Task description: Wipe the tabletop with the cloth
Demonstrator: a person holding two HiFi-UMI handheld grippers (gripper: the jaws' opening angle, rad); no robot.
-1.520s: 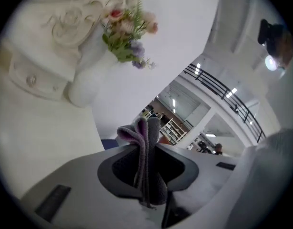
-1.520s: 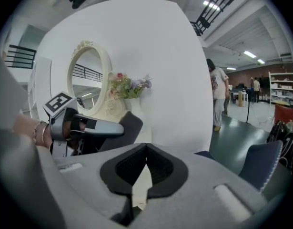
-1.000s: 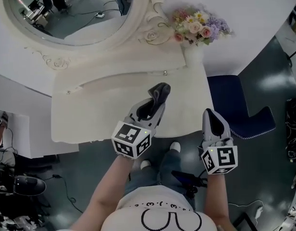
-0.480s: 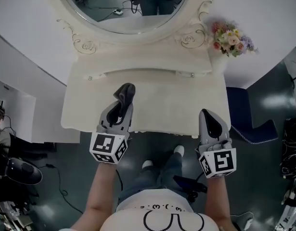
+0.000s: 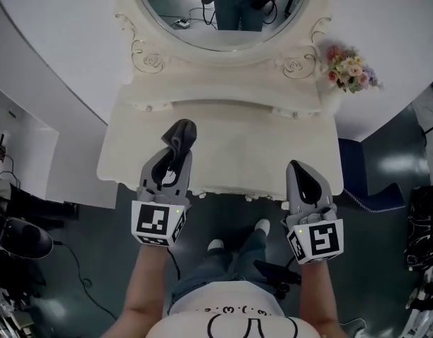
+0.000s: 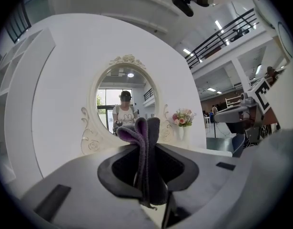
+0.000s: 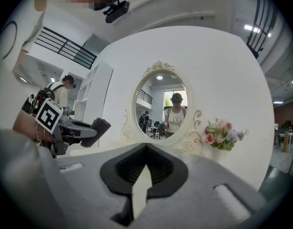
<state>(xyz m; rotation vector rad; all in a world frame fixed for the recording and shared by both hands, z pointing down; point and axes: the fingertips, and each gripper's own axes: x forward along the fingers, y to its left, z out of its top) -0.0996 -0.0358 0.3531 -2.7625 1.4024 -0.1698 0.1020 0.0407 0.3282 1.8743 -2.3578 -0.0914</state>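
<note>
A dark grey cloth [image 5: 181,134] sticks out of my left gripper [image 5: 176,153], which is shut on it over the left-middle of the cream tabletop [image 5: 258,146]. Whether the cloth touches the surface I cannot tell. In the left gripper view the folded cloth [image 6: 145,142] stands upright between the jaws of the left gripper [image 6: 147,175]. My right gripper [image 5: 303,177] hovers at the table's front right edge, shut with nothing in it. In the right gripper view the right gripper [image 7: 145,175] faces the mirror, with the cloth [image 7: 99,126] at the left.
An oval mirror [image 5: 223,13] in an ornate frame rises behind the table. A vase of flowers [image 5: 351,69] stands at the back right corner. A dark blue seat [image 5: 364,167] sits right of the table and a white cabinet [image 5: 33,153] to its left.
My left gripper has carried the cloth leftward across the tabletop, from right of centre to left of centre. The right gripper has stayed by the front right edge.
</note>
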